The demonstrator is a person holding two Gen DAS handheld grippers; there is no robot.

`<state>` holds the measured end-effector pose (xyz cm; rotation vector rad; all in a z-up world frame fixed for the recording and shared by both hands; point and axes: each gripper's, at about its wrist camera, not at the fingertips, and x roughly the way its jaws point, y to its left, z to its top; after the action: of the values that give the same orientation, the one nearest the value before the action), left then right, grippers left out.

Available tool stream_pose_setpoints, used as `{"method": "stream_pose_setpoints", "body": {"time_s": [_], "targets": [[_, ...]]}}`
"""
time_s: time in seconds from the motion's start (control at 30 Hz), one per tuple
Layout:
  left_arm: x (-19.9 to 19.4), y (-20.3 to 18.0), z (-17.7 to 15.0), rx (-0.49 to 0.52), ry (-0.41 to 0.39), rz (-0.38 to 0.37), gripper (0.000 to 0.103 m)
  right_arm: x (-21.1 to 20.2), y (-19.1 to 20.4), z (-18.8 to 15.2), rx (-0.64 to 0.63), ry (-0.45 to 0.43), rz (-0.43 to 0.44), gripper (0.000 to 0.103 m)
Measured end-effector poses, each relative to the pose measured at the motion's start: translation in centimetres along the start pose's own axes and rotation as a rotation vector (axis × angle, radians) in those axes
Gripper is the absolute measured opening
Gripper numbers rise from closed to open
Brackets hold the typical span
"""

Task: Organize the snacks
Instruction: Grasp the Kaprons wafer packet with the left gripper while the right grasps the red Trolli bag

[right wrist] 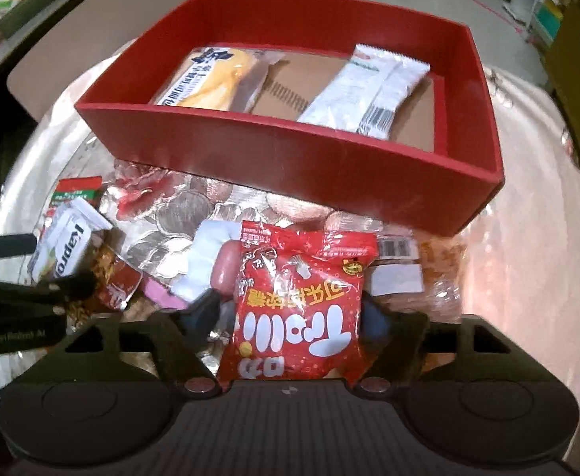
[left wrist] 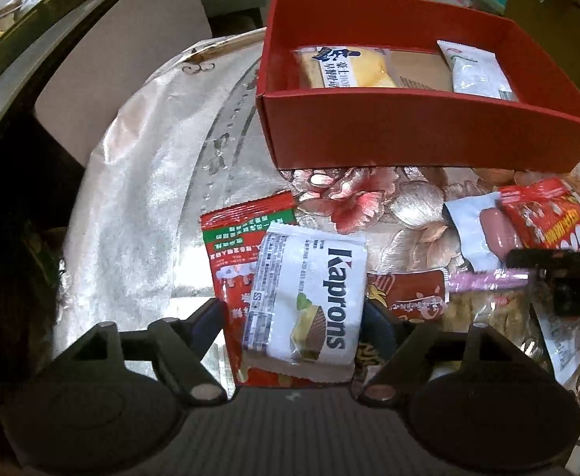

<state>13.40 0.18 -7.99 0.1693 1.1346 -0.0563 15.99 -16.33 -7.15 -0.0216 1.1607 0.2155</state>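
The left claw (left wrist: 294,317) stands spread around the white Kaprons pack (left wrist: 304,301); the right claw (right wrist: 292,313) brackets the red candy bag (right wrist: 302,305), pads not clearly pressing. Both packs lie before the red box (left wrist: 409,135).

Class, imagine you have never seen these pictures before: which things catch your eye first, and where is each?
The big red box at the back, holding a yellow cake pack and a white wrapper. In front, loose snacks on the shiny cloth: a white Kaprons pack between the left hand-held gripper's fingers, a red candy bag between the right one's.
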Motion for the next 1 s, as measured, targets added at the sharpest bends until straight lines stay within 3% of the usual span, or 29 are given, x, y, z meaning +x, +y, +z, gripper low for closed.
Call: {"method": "stream_pose_setpoints", "body": {"time_s": [0.1,0.2,0.4,0.47,0.5,0.57,0.8,1.0], "targets": [[0.0,-0.1,-0.1,0.009,-0.007,0.005,0.073,0.7,0.1,-0.3,-0.001,0.028,-0.004,0.103],[0.0,-0.3,-0.3,0.022,-0.02,0.021,0.077,1.4,0.8,-0.7,-0.045,0.043,-0.053,0.103],[-0.1,-0.2,-0.5,0.023,-0.036,0.026,0.077,1.0,0.6,-1.4,-0.067,0.016,-0.037,0.103],[-0.2,-0.3,-0.5,0.027,-0.035,0.024,0.074,0.2,0.1,-1.3,-0.032,-0.001,-0.026,0.093],[-0.3,-0.2,-0.5,0.024,-0.034,0.014,0.066,-0.2,-0.1,-1.1,-0.014,-0.008,-0.036,0.08],[-0.5,-0.1,-0.4,0.004,-0.025,-0.023,0.055,-0.8,-0.8,-0.8,0.013,-0.023,-0.031,0.065],[-1.5,0.8,0.3,-0.049,-0.04,-0.06,0.053,-1.6,-0.9,-0.6,-0.001,-0.043,-0.035,0.062],[-2.7,0.9,1.2,-0.078,-0.076,-0.101,0.053,-3.2,-1.0,-0.1,0.011,-0.087,0.015,0.061]]}}
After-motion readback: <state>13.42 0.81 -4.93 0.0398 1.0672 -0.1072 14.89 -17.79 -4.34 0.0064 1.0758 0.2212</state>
